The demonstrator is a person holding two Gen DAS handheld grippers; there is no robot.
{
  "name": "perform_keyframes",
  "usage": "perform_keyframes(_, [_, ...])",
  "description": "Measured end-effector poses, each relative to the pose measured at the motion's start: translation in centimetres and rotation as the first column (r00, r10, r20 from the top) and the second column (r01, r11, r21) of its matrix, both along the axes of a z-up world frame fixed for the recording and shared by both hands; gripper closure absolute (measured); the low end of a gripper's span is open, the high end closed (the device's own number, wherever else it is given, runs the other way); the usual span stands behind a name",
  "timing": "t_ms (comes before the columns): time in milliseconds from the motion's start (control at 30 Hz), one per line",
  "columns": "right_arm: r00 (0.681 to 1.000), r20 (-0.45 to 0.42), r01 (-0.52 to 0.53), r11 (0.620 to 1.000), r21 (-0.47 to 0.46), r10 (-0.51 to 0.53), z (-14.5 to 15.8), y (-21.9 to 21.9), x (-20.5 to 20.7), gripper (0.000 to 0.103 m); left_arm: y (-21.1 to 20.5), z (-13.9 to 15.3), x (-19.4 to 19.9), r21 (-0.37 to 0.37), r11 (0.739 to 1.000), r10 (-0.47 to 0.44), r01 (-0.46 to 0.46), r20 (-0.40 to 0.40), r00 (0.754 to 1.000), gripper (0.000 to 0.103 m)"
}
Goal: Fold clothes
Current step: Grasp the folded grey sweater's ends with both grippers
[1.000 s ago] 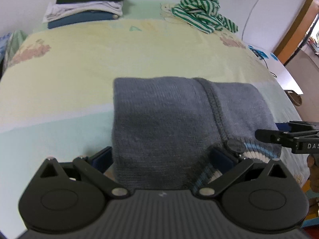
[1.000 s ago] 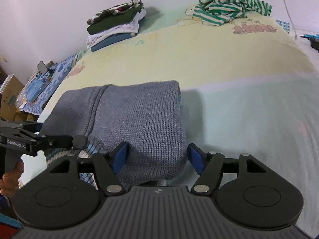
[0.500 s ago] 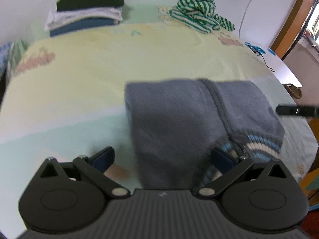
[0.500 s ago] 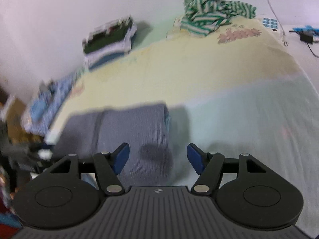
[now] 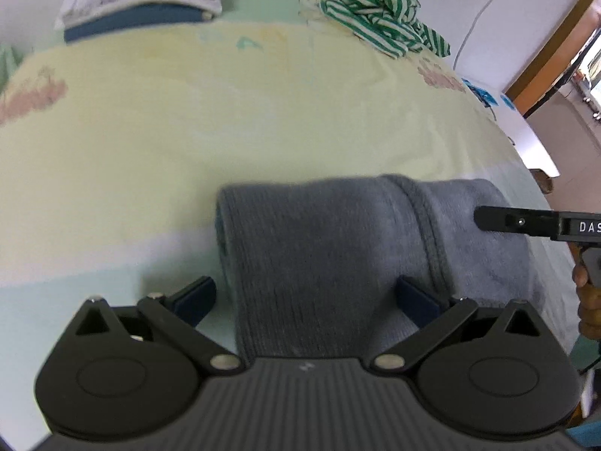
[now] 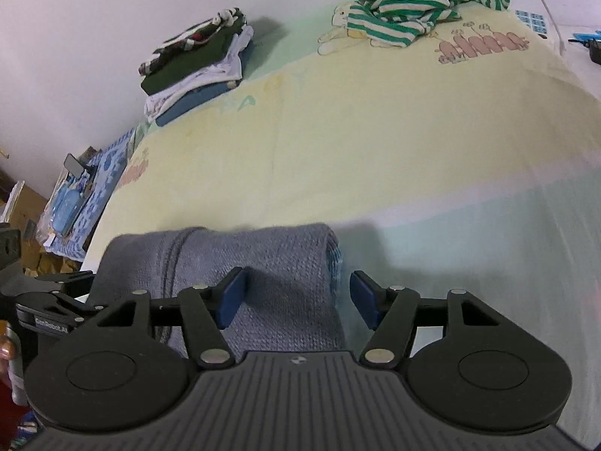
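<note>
A bed [image 5: 188, 120] with a pale yellow and mint green cartoon-printed sheet fills both views, and a plain white wall stands behind it. On the near part of the bed lies the folded grey knitted sweater [image 5: 319, 255], flat, with a ribbed seam running down it.

The left hand-held gripper [image 5: 306, 302] hangs over the sweater's left part with its jaws wide apart: the left blue pad is beside the sweater's left edge over the sheet, and the right pad is over the knit close to the seam. Nothing is clamped. The right hand-held gripper [image 6: 296, 297] also has its jaws apart, with the sweater's right folded edge between them; its left pad is over the knit and its right pad over the bare sheet.

At the far end of the bed is a stack of folded clothes in dark green, white and blue [image 6: 195, 67], and well apart from it a crumpled green-and-white striped garment [image 6: 420, 0].

Only the left wrist view shows a brown door frame [image 5: 556, 34] at the right. Only the right wrist view shows the blue patterned cloth with small items on it [image 6: 79, 199] beside the bed at the left, and the top of the stack.
</note>
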State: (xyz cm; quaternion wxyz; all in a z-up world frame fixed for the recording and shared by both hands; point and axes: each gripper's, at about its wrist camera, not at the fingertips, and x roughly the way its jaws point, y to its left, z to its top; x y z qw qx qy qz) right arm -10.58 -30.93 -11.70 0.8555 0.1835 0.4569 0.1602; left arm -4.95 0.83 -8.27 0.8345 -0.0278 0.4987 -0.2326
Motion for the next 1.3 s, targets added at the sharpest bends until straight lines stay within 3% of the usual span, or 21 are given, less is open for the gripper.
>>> perform_keyframes(200, [1.000,-0.020,-0.017,0.999,0.037,0.018,-0.6,0.6,-0.7,0.034,-0.7,-0.2,-1.0,0.017,1.000,-0.025,0.025,0.028,0.999,0.001])
perform_keyframes(300, [0.996,-0.013,-0.092,0.996,0.020,0.093,-0.5,1.3,-1.3,0.033,-0.4,-0.2,-1.4,-0.006,0.999,-0.040,0.041,0.025,0.999,0.001])
perform_keyframes(567, [0.981,-0.085,-0.170,0.984,0.048,0.173,-0.4,0.8,-1.2,0.037,0.5,-0.5,-1.5,-0.111,0.991,-0.078,0.078,0.001,0.997,0.001])
perform_keyframes(667, [0.971,-0.112,-0.211,0.977,0.021,0.212,0.0,0.9,-1.7,0.037,0.1,-0.6,-1.9,-0.098,0.991,-0.089,0.091,0.020,0.996,0.001])
perform_keyframes(800, [0.975,-0.134,-0.174,0.984,0.043,0.178,-0.1,0.4,-2.5,0.038,-0.1,-0.8,-2.7,-0.091,0.992,-0.088,0.092,0.051,0.995,0.001])
perform_keyframes(967, [0.985,-0.118,-0.118,0.992,0.048,0.123,-0.2,1.3,-3.3,0.055,-0.1,-1.0,-3.1,-0.109,0.993,-0.046,0.053,0.064,0.997,0.001])
perform_keyframes(1167, [0.984,-0.134,-0.097,0.988,0.122,0.114,-0.7,0.1,-2.9,0.056,0.2,-1.1,-2.6,-0.155,0.987,-0.047,0.050,0.023,0.999,0.001])
perform_keyframes(1300, [0.985,-0.111,-0.126,0.988,0.086,0.135,-0.4,0.7,-3.1,0.056,0.1,-1.2,-2.7,-0.132,0.989,-0.065,0.070,0.043,0.997,0.001])
